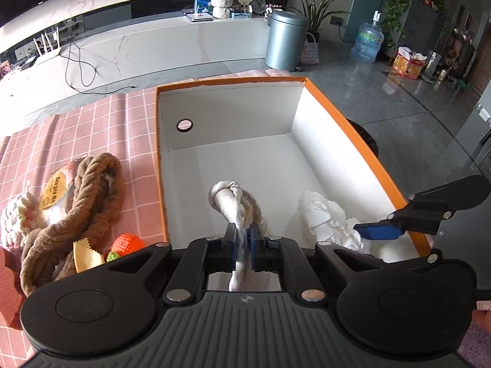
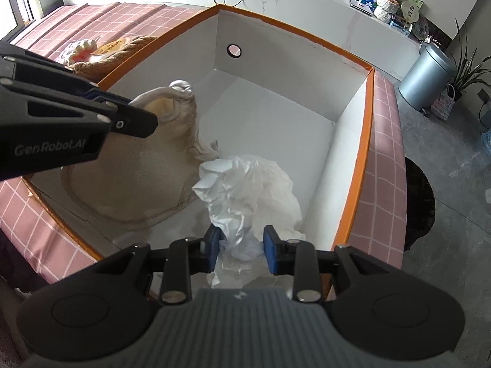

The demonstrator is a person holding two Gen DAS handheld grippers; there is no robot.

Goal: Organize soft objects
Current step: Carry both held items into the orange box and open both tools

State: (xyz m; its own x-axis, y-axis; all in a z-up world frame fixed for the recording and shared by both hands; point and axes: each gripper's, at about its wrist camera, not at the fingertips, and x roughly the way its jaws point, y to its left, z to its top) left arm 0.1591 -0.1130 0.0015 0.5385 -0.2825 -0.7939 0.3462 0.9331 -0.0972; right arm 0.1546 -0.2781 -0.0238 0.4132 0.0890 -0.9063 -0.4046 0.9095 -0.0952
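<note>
So, both grippers work inside the orange-rimmed box [image 1: 353, 128], white inside, sitting on a pink checked tablecloth [image 1: 92, 128].

Left gripper [image 1: 244, 242]: jaws clenched on the knotted strap of a beige cloth bag [image 1: 234, 199]; in the left wrist view the strap runs from between the pads up toward 12 o'clock, knot just past the fingertips. In the right wrist view the same bag [image 2: 135, 181] spreads over the box floor at 9 o'clock, the left gripper [image 2: 122, 113] coming in from the 9–10 o'clock edge and holding it near the knotted top.

Right gripper [image 2: 242, 245]: jaws parted, blue pads on either side of a crumpled white paper wad [image 2: 248, 190]; whether the pads actually touch it I cannot tell, no squeeze visible. The wad lies on the box floor, near the right wall, just beside the bag. In the left wrist view the wad [image 1: 328, 220] sits at 3 o'clock of the strap, with the right gripper [image 1: 380, 231] reaching in from 3 o'clock, only one finger visible.

Outside the box, at 9 o'clock in the left wrist view, on the tablecloth: a brown braided rope toy [image 1: 89, 196], a cream knitted item [image 1: 18, 217], an orange carrot-like toy [image 1: 127, 243]. A round hole [image 1: 185, 125] shows in the box's far wall. A grey bin [image 1: 285, 40] stands on the floor at 12–1 o'clock.
</note>
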